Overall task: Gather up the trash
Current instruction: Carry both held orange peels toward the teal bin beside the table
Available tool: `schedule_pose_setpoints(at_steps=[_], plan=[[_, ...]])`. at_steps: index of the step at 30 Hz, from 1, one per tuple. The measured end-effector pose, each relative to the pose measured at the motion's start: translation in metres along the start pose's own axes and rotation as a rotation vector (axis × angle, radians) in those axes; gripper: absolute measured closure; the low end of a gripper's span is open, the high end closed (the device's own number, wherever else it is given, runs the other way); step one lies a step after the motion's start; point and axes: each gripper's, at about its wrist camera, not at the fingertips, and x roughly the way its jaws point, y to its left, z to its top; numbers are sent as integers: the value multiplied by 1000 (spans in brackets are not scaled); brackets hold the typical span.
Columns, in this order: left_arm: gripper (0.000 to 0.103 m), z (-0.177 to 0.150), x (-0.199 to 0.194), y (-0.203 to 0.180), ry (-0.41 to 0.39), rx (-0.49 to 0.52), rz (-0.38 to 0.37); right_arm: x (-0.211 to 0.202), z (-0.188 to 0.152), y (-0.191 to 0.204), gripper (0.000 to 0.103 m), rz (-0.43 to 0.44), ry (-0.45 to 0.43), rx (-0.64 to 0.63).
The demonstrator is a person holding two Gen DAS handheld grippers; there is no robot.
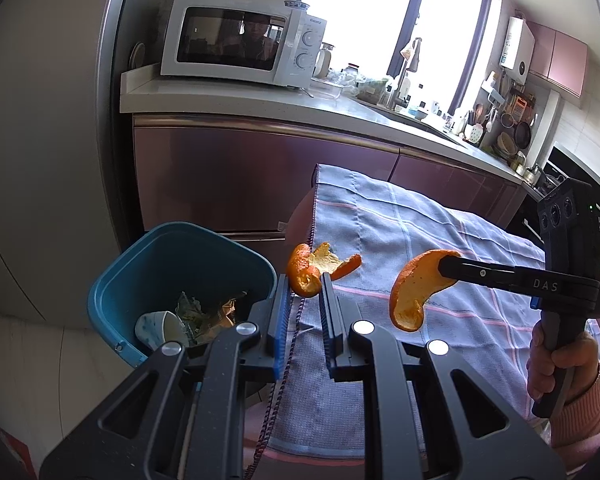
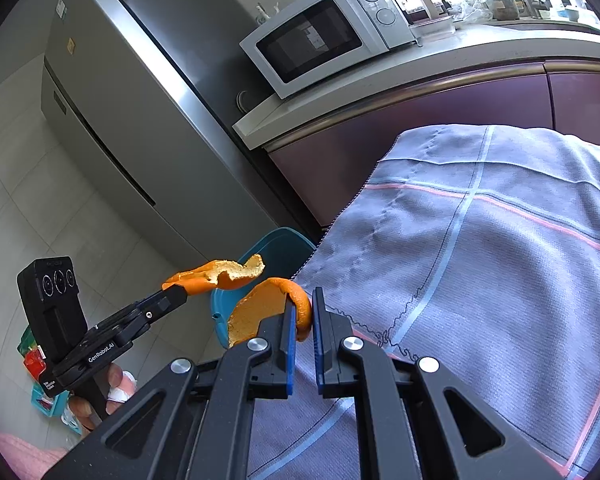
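Note:
My left gripper (image 1: 305, 285) is shut on a jagged piece of orange peel (image 1: 314, 266), held at the left edge of the cloth-covered table (image 1: 440, 240); it also shows in the right wrist view (image 2: 176, 294) with its peel (image 2: 224, 274). My right gripper (image 2: 302, 314) is shut on a curved piece of orange peel (image 2: 260, 310), held above the cloth; the left wrist view shows it (image 1: 448, 268) with that peel (image 1: 414, 290). A blue trash bin (image 1: 140, 264) stands on the floor left of the table and holds a cup and wrappers.
A purple cabinet with a white counter (image 1: 228, 96) and a microwave (image 1: 240, 40) stands behind the table. A grey fridge (image 2: 112, 92) is to the left. Small items lie on the floor (image 2: 40, 380). A sink and kitchenware fill the far counter (image 1: 480, 128).

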Motion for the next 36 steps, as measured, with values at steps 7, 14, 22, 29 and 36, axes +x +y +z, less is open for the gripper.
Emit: schedule_pose_setpoints(at_steps=[7,14,22,29,36], plan=[[88,-1,1,5,1,-17,5,4,1,4,96,1,8,-7],[88,-1,2,11,1,-30,15,8,3,6,96,2,17,-12],[88,-3,1,16,1,-43,24,13,5,10,96,5,28,-20],[88,-5,1,20,5,-53,36,20,7,12,96,9,38,-23],[88,-6,3,24,9,-62,45,28,7,15,96,21,50,-26]])
